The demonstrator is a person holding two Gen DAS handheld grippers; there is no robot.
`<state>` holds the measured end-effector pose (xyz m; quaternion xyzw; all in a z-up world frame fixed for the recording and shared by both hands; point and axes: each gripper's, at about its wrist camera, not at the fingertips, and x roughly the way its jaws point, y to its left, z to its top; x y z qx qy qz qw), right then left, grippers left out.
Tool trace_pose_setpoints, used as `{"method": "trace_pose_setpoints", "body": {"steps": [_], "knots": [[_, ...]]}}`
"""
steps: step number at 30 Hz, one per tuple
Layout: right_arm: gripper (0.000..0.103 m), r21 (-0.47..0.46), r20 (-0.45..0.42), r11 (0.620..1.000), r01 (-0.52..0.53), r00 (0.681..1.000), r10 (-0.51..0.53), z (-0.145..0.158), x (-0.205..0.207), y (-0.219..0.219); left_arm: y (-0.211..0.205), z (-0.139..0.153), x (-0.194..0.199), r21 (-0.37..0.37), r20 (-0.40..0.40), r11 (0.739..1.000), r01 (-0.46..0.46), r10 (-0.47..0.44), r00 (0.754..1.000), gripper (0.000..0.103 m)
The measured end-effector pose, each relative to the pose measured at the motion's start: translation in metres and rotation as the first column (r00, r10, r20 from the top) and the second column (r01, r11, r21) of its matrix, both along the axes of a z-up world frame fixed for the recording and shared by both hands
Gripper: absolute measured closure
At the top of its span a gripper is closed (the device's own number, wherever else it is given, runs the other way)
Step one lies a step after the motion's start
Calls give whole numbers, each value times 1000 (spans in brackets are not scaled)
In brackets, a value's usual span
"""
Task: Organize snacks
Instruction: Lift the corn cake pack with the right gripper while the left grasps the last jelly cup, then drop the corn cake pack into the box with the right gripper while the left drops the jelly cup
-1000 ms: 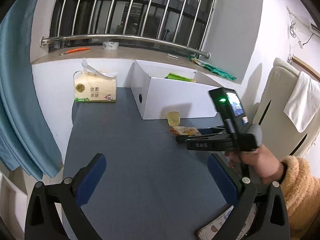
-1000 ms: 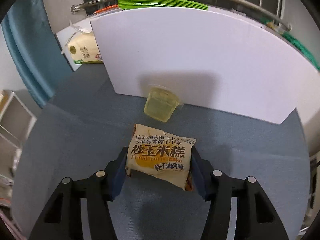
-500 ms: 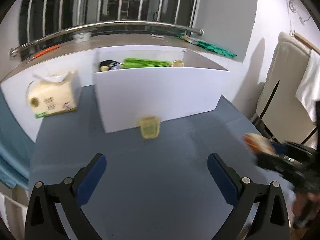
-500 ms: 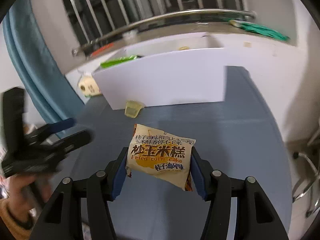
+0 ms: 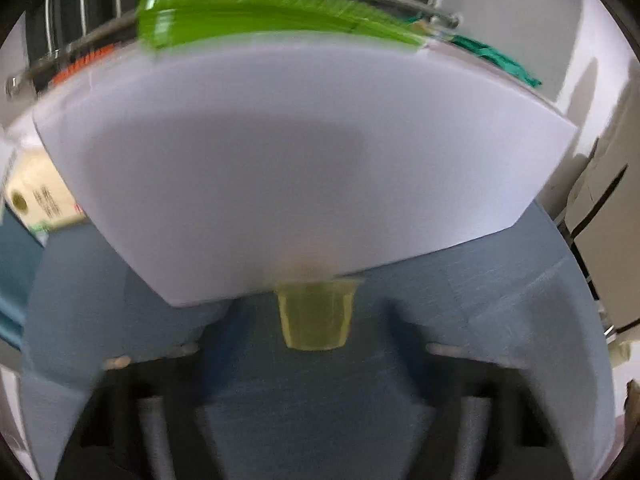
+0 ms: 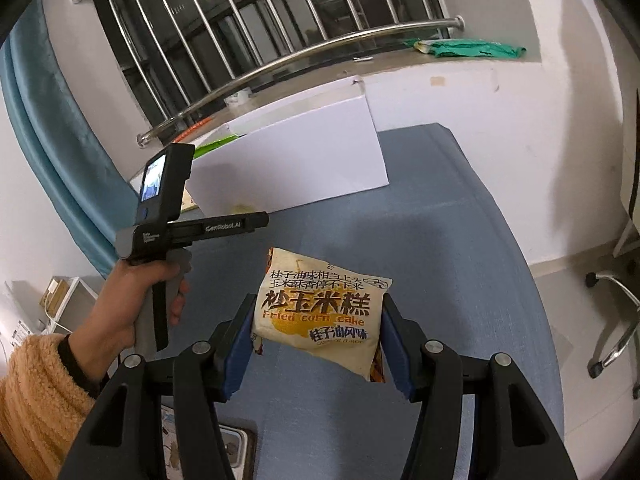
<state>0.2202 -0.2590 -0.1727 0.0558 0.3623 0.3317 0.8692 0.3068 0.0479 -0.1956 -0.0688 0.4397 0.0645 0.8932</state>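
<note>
Snacks are partly sorted: your right gripper (image 6: pixel 316 344) is clamping the corn cake packet (image 6: pixel 320 312) at frame centre, while your left gripper (image 5: pixel 316 360), jaws spread, is nearing the jelly cup (image 5: pixel 315 316) outside the white box (image 5: pixel 304 168).

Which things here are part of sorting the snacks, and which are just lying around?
Part of the job:
fried corn cake packet, clamped in the right gripper
yellow jelly cup
white box
green packet in the box

Lying about:
tissue pack
green bag on the sill
</note>
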Motion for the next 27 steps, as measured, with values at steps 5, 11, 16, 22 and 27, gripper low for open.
{"method": "trace_pose_setpoints", "body": {"steps": [5,11,16,22,27], "knots": [[40,3,2,1000,-2,1000,2,5,-1,1,2,9,-20,-26,38,998,62,-61,997,68],[40,9,28,1000,-20,999,20,7,-4,6,4,51,-79,-74,191,991,114,-98,977,68],[40,11,70,999,-43,997,43,18,3,20,16,112,-119,-77,345,989,129,-95,934,67],[40,-19,168,998,-54,984,57,55,24,49,35,159,-114,-74,427,990,123,-80,901,67],[40,-29,252,999,-31,967,37,99,67,76,40,172,-63,-76,411,987,143,-100,906,67]]}}
